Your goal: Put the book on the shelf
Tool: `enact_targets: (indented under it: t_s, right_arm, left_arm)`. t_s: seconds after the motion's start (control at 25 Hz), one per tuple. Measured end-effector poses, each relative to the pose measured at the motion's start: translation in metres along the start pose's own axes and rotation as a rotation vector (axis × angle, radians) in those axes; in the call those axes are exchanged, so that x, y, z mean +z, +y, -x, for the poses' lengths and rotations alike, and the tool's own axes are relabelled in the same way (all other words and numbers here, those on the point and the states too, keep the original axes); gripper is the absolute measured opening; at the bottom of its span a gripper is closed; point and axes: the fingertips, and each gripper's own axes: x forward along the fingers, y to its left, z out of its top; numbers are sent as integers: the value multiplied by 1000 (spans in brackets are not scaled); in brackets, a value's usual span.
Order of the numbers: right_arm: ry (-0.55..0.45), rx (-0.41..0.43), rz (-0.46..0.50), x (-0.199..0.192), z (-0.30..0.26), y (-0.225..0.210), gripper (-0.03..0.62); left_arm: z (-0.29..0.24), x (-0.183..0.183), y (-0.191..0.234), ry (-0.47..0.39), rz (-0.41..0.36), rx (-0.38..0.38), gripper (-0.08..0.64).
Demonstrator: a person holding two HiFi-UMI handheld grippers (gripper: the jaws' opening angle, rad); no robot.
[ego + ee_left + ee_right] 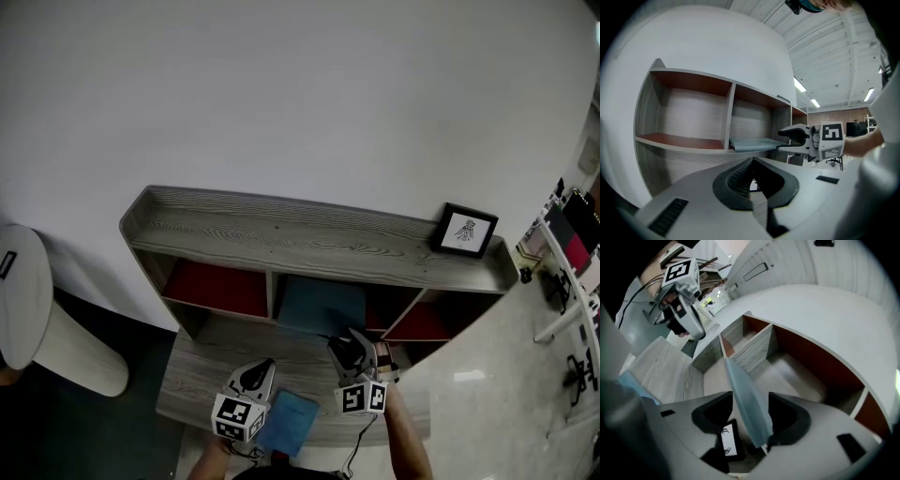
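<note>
**A:** Which way does the book lie?

**B:** The book (743, 390) lies flat. Its long axis runs straight ahead from the right gripper (750, 417) into the middle compartment (751, 119) of the shelf (309, 239). The far end points at the back wall. The near end sticks out of the compartment's front, between that gripper's jaws.

**A:** So it is clamped?

**B:** No. The jaws stand wide apart, one above the cover and one below it. In the left gripper view the upper jaw is clear of the book. Whether the lower one touches the underside I cannot tell.

**A:** And the left gripper?

**B:** The left gripper (752, 182) has its jaws together with nothing between them. It faces the shelf front. The book is ahead of it and a little to its right, and the right gripper is further right again.

**A:** Give me the counts.

**B:**
- **Grippers:** two.
- **Books:** two. One is the grey-teal book in the compartment. The other is a blue book (289, 422) lying flat on the low table (202, 370), just beside the left gripper on its right, and behind and left of the right gripper.
- **Compartments:** three in a row. The two at the sides have red floors.
- **Picture frames:** one picture frame (466, 230), standing on the shelf's top board, above and well to the right of the right gripper.
</note>
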Motion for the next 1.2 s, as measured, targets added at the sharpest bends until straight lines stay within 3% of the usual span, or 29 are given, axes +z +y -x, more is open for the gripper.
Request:
enact_targets:
  t_s: [0.28, 0.52, 0.64, 0.84, 1.2]
  right_arm:
    - [-111, -97, -372, 14, 56, -30, 241]
    - [-192, -148, -692, 0, 107, -40, 239]
    - [-194, -143, -757, -11, 129, -33, 228]
    - [-208, -126, -819, -19, 168, -17, 153]
    - [-230, -69, -833, -29, 237, 15, 58]
  left_arm:
    - [10, 10, -19, -11, -5, 21, 5]
    - [25, 17, -56, -31, -27, 25, 5]
    - [34, 17, -75, -34, -31, 35, 5]
    - [55, 15, -111, -55, -38, 53, 5]
    - [106, 2, -174, -94, -53, 119, 5]
